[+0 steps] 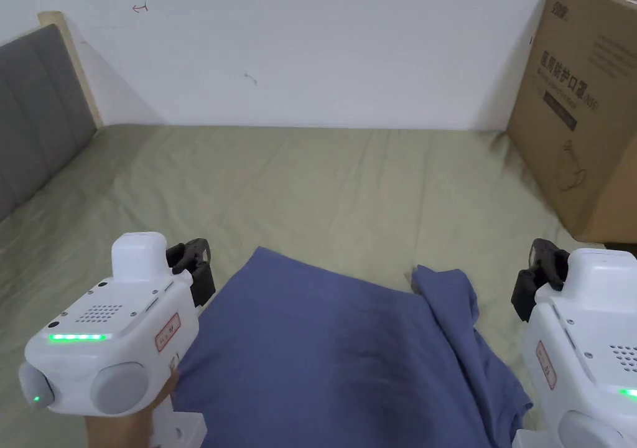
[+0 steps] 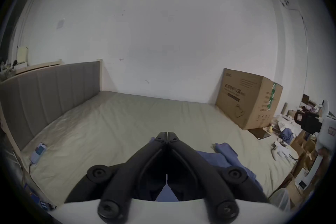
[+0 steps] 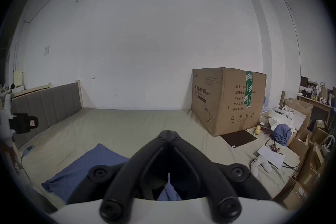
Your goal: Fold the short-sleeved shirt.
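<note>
The short-sleeved shirt [image 1: 336,350] is blue and soft. It lies on the green bed [image 1: 323,182], spread out mostly flat and smooth. On its right side the cloth is bunched up and folded over in a lump, maybe a sleeve. Its far left corner makes a neat point.

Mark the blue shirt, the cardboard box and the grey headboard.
blue shirt [image 1: 323,350], head view, flat middle panel.
cardboard box [image 3: 225,100], right gripper view, front corner edge.
grey headboard [image 2: 49,93], left gripper view, padded face.
</note>
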Demonstrator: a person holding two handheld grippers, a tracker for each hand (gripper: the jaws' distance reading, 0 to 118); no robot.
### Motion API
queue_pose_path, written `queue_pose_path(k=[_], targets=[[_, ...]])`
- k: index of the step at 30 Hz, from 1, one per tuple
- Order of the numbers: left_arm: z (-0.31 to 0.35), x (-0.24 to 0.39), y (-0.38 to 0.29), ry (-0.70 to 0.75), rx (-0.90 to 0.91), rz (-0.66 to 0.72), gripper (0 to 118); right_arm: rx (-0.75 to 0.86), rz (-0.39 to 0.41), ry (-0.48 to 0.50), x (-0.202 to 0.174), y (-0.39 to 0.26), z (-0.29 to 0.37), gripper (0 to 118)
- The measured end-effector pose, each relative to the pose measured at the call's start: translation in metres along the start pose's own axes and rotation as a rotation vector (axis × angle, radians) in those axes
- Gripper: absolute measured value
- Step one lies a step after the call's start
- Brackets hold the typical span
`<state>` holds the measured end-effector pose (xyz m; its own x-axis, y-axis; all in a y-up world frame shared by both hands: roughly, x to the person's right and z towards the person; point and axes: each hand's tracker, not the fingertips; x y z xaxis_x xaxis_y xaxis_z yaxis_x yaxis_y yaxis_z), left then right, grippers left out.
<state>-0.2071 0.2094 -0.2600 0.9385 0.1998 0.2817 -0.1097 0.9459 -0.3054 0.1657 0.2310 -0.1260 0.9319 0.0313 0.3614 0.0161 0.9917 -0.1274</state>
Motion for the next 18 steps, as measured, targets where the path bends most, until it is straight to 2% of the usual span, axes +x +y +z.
queue_pose_path(k=[3,7,14,16,17,18], targets=[[-0.018,0.003,0.001,0.009,-0.029,-0.026,0,-0.006,0.015,-0.012,0.002,0.0,-0.006,0],[-0.063,0.0,0.005,-0.013,-0.137,-0.016,0,-0.034,-0.011,-0.015,0.007,-0.003,-0.023,0],[-0.201,-0.022,0.0,-0.024,-0.355,0.02,0,-0.089,-0.031,-0.049,0.015,-0.018,-0.068,0],[-0.244,-0.029,-0.004,-0.006,-0.468,0.031,1,-0.11,-0.035,-0.065,0.018,-0.024,-0.082,0],[-0.264,-0.032,-0.009,0.02,-0.499,0.022,9,-0.122,-0.038,-0.073,0.02,-0.027,-0.09,0],[-0.283,-0.036,-0.014,0.028,-0.525,0.016,24,-0.135,-0.039,-0.081,0.021,-0.03,-0.098,0]])
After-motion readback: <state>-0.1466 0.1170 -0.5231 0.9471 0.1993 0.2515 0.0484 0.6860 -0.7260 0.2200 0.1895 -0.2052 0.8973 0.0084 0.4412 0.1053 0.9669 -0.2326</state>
